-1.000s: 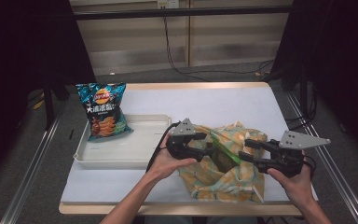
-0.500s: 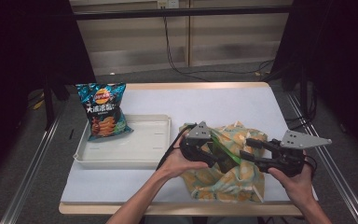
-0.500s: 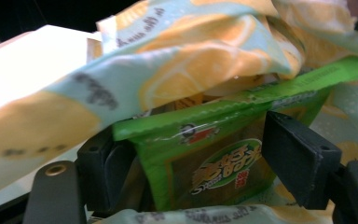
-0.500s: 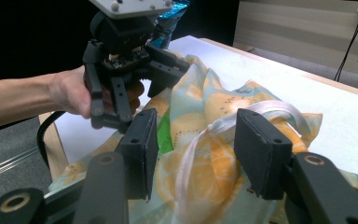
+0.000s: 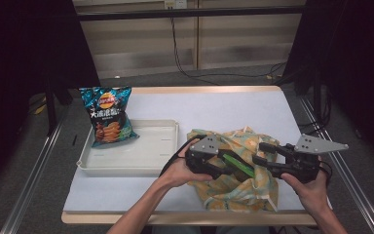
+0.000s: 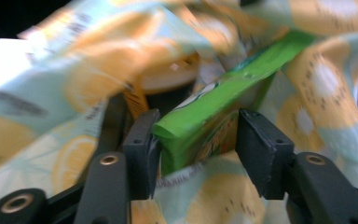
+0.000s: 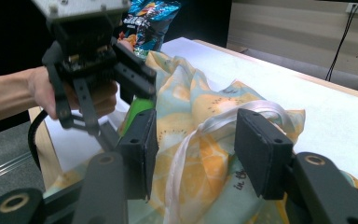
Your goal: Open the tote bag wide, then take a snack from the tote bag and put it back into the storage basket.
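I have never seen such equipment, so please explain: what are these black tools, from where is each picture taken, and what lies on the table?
A person sits at a table and holds a hand tool in each hand. Each tool ends in two black jaws, a gripper. The high view looks down from above; the two other pictures come from small cameras riding on the grippers.

On the table lie a white tray, a blue bag of chips leaning on its edge, and a cloth bag printed with fruit.

The left gripper has just been closing its jaws around a green box inside the cloth bag. The right gripper has the bag's white strap between its jaws.
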`<state>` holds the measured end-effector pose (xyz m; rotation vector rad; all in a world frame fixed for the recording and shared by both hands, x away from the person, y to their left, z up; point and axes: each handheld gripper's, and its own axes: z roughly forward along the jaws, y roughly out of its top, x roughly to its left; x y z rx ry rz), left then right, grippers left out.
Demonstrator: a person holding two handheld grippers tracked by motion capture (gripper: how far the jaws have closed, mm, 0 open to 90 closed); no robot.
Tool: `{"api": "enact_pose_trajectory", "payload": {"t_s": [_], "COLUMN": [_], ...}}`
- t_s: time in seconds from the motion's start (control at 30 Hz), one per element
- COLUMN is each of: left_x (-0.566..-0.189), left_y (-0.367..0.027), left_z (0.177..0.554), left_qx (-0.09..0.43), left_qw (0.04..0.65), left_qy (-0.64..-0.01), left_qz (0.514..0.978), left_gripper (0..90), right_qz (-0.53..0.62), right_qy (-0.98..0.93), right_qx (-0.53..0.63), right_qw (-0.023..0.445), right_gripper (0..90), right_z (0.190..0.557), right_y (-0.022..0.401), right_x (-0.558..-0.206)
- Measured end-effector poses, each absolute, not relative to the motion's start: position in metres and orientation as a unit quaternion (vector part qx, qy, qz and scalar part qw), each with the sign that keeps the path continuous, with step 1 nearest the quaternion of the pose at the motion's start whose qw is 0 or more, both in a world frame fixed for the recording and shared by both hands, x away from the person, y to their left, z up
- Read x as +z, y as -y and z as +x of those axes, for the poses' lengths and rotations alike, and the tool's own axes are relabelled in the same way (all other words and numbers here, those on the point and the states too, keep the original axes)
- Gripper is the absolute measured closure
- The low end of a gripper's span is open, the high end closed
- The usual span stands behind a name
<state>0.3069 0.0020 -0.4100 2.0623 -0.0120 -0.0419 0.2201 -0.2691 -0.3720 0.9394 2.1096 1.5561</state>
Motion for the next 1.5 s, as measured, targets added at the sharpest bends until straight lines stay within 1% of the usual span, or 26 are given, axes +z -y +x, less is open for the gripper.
{"api": "enact_pose_trajectory", "payload": {"t_s": [0.03, 0.17, 0.2, 0.23, 0.3, 0.37, 0.43, 0.47, 0.67, 0.93, 1.5], "left_x": [-0.411, -0.415, -0.416, -0.416, -0.415, -0.414, -0.412, -0.411, -0.409, -0.403, -0.392], "left_y": [-0.001, 0.005, 0.006, 0.006, 0.006, 0.004, 0.001, 0.0, -0.002, -0.017, -0.039], "left_z": [0.306, 0.305, 0.305, 0.304, 0.303, 0.303, 0.305, 0.304, 0.302, 0.304, 0.313], "left_qx": [-0.015, -0.014, -0.012, -0.006, -0.014, -0.012, -0.023, -0.02, -0.024, -0.023, -0.017], "left_qw": [0.511, 0.507, 0.505, 0.503, 0.506, 0.5, 0.503, 0.501, 0.495, 0.509, 0.523], "left_qy": [0.004, 0.01, 0.009, 0.008, 0.007, 0.015, 0.018, 0.015, 0.005, -0.02, -0.052], "left_qz": [0.859, 0.862, 0.863, 0.864, 0.862, 0.866, 0.864, 0.865, 0.869, 0.86, 0.851], "left_gripper": [52.7, 49.4, 50.0, 52.2, 61.6, 68.1, 72.4, 73.2, 74.6, 74.7, 74.5], "right_qz": [0.333, 0.333, 0.334, 0.334, 0.333, 0.334, 0.335, 0.334, 0.333, 0.33, 0.334], "right_qy": [-0.745, -0.746, -0.745, -0.746, -0.747, -0.746, -0.746, -0.746, -0.747, -0.747, -0.741], "right_qx": [0.549, 0.549, 0.549, 0.547, 0.547, 0.547, 0.546, 0.547, 0.546, 0.547, 0.549], "right_qw": [0.178, 0.179, 0.178, 0.18, 0.18, 0.181, 0.181, 0.181, 0.18, 0.186, 0.196], "right_gripper": [49.5, 49.4, 49.2, 49.1, 48.4, 47.7, 46.7, 46.4, 43.6, 40.4, 39.5], "right_z": [0.22, 0.22, 0.22, 0.22, 0.22, 0.22, 0.22, 0.22, 0.22, 0.219, 0.216], "right_y": [0.269, 0.271, 0.271, 0.271, 0.271, 0.271, 0.271, 0.271, 0.272, 0.272, 0.275], "right_x": [-0.372, -0.373, -0.373, -0.373, -0.373, -0.373, -0.373, -0.374, -0.374, -0.373, -0.369]}}
